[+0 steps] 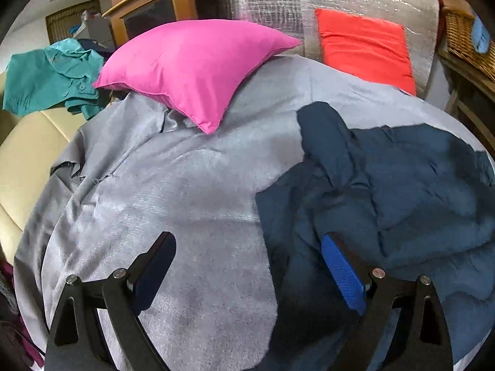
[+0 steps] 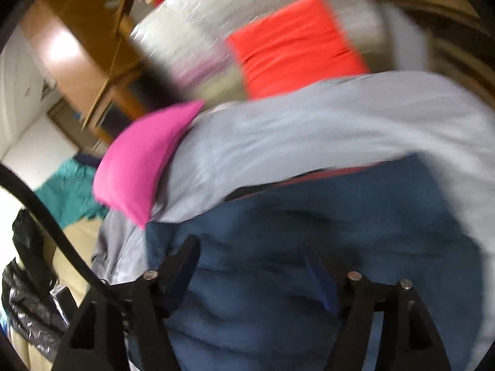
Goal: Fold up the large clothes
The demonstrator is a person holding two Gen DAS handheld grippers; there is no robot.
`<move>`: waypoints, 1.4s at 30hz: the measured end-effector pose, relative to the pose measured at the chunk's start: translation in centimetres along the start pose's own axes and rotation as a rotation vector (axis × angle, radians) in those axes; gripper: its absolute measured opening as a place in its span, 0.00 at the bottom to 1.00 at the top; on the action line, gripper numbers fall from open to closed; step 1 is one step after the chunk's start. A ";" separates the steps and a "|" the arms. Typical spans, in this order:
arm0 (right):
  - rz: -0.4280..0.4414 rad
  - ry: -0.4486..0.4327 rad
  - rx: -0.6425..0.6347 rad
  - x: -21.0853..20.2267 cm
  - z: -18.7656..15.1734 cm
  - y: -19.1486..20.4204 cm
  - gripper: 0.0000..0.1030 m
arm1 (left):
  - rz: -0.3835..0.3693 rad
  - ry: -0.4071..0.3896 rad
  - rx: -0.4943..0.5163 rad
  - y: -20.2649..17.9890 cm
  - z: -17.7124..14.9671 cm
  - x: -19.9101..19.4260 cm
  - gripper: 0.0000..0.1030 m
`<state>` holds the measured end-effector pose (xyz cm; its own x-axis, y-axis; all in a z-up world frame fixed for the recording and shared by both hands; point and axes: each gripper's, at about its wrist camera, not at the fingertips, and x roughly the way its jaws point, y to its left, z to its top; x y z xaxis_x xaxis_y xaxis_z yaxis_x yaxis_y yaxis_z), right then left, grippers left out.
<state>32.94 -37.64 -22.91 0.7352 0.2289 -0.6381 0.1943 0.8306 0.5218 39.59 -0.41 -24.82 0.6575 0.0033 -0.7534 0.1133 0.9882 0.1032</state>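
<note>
- Left gripper (image 1: 247,259) is held wide open, nothing pinched — one finger is over the grey fabric sheet (image 1: 173,185), the other over the crumpled dark-blue quilted jacket (image 1: 386,191) lying on it.
- Right gripper (image 2: 252,264) is spread open above that jacket, empty; a hem should probably be picked first, though the view's blurry.
</note>
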 end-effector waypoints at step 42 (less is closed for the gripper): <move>-0.175 -0.081 0.273 -4.3 0.1 -15.0 0.83 | -0.184 0.165 -0.263 3.1 0.1 2.4 0.76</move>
<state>26.93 -51.14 -27.94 0.7227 0.0448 -0.6897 0.4805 0.6847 0.5479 41.60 2.63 -26.22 0.5125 -0.1745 -0.8408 0.0084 0.9801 -0.1983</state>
